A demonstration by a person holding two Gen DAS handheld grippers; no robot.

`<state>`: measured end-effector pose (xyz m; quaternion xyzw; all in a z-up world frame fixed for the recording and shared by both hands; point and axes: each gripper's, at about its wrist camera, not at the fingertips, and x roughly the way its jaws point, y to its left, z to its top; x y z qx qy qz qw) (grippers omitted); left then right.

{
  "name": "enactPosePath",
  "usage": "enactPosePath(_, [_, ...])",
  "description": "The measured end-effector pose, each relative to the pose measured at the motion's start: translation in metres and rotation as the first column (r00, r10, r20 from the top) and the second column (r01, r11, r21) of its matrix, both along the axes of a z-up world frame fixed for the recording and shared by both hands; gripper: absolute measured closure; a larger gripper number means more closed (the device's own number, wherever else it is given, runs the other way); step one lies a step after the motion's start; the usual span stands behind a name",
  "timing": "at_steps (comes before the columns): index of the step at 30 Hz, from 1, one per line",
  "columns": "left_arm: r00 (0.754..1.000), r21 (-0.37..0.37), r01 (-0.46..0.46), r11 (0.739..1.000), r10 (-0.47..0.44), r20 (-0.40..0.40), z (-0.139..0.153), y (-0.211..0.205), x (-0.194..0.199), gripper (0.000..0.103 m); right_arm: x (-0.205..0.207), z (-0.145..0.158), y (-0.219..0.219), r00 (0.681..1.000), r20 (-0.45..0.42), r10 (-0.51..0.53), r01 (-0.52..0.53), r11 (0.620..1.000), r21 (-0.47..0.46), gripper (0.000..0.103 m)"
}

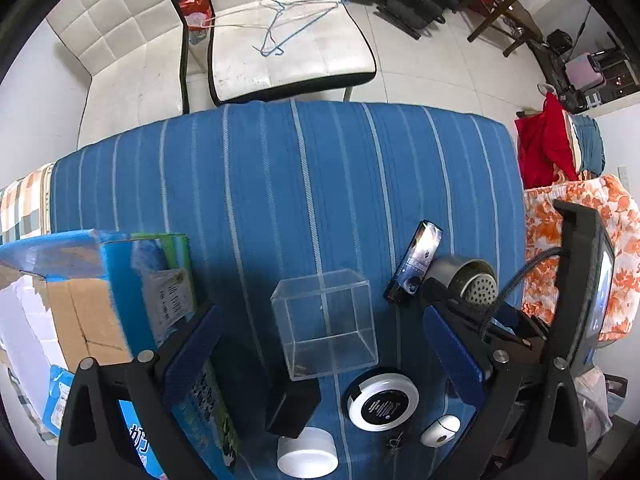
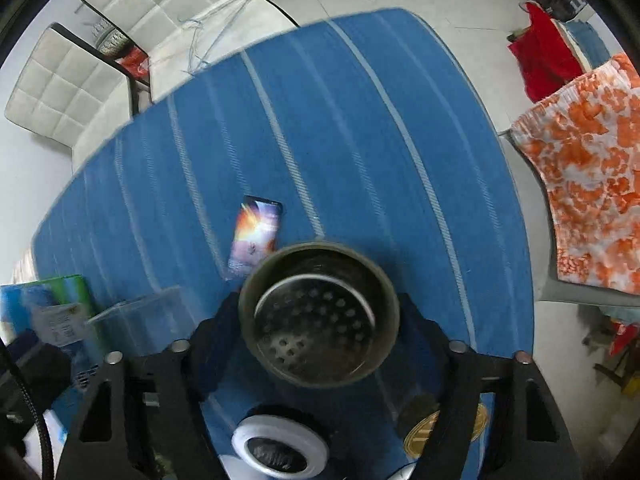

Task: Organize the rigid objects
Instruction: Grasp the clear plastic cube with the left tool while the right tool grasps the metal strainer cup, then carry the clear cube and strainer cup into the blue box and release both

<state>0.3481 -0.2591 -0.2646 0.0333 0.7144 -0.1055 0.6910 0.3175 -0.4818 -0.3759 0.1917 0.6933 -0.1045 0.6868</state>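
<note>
A steel cup with a perforated strainer stands upright on the blue striped cloth. My right gripper points down over it, fingers wide apart on either side; I see no pad pressing. In the left wrist view the cup sits at the right, beside a slim dark printed box. My left gripper is open above a clear acrylic cube, pads apart from it. Nearby lie a black box, a round black-and-white tin and a white lid.
An open cardboard carton with blue printing stands at the left, a blue pack under my left finger. Two white padded chairs line the far edge. Orange patterned fabric hangs at the right. A gold disc lies near the cup.
</note>
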Motion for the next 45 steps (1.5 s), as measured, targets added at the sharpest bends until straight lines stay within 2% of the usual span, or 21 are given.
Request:
enactPosePath(3, [1.0,0.013,0.014,1.0,-0.014,-0.012,-0.009,-0.006,0.0,0.0,-0.002,-0.002,-0.008,1.0,-0.029,0.005,-0.004,1.0,0.023,0.029])
enactPosePath(6, [0.998,0.029,0.034,0.999,-0.032,-0.053,-0.025,-0.011,-0.002,0.0,-0.018,0.0,-0.023,0.997,-0.081,0.001,-0.002,1.0,-0.016,0.029])
enactPosePath(8, [0.996,0.043,0.043,0.998,-0.04,-0.077,-0.036,-0.015,-0.003,0.0,-0.028,-0.001,-0.034,0.996,-0.091,-0.009,0.009,1.0,-0.004,0.029])
enactPosePath(13, [0.986,0.118,0.106,0.987,-0.089,-0.144,-0.069,-0.027,-0.007,0.0,-0.032,0.0,-0.04,0.994,-0.107,-0.021,0.022,1.0,0.011,0.029])
enactPosePath(16, [0.985,0.107,0.101,0.989,-0.084,-0.148,-0.079,-0.028,-0.007,0.0,-0.027,-0.002,-0.039,0.992,-0.125,-0.019,0.018,1.0,-0.002,0.029])
enactPosePath(17, [0.987,0.102,0.1,0.99,-0.085,-0.138,-0.08,-0.029,-0.007,0.003,-0.026,-0.005,-0.038,0.991,-0.134,-0.021,0.021,1.0,-0.002,0.029])
enactPosePath(18, [0.988,0.087,0.097,0.991,-0.086,-0.125,-0.079,-0.028,-0.007,0.016,-0.025,-0.007,-0.038,0.99,-0.14,-0.023,0.023,1.0,-0.001,0.029])
enactPosePath(21, [0.992,0.1,0.093,0.991,-0.084,-0.093,-0.08,-0.027,-0.009,0.041,-0.024,-0.019,-0.045,0.987,-0.156,-0.045,0.047,0.999,0.013,0.029])
enactPosePath(26, [0.995,0.072,0.077,0.994,-0.072,-0.07,-0.08,-0.016,-0.011,0.042,-0.026,-0.019,-0.042,0.989,-0.133,-0.065,0.065,0.998,-0.004,0.03])
enactPosePath(31, [0.995,0.065,0.098,0.993,-0.096,-0.039,-0.066,-0.011,-0.027,0.042,-0.031,-0.014,-0.036,0.992,-0.121,-0.043,0.04,0.999,-0.03,0.03])
enactPosePath(36, [0.995,0.034,0.103,0.994,-0.103,-0.003,-0.038,-0.005,-0.043,0.042,-0.044,0.0,-0.031,0.993,-0.104,-0.055,0.052,0.998,-0.032,0.03])
enactPosePath(40, [0.994,0.004,0.106,0.994,-0.106,0.02,-0.015,0.006,-0.053,0.042,-0.054,0.022,-0.026,0.996,-0.066,-0.06,0.059,0.998,-0.016,0.03])
enactPosePath(45, [0.995,-0.058,0.073,0.996,-0.068,0.076,0.033,0.035,-0.06,0.042,-0.064,0.066,-0.01,1.0,0.01,-0.025,0.025,1.0,0.012,0.03])
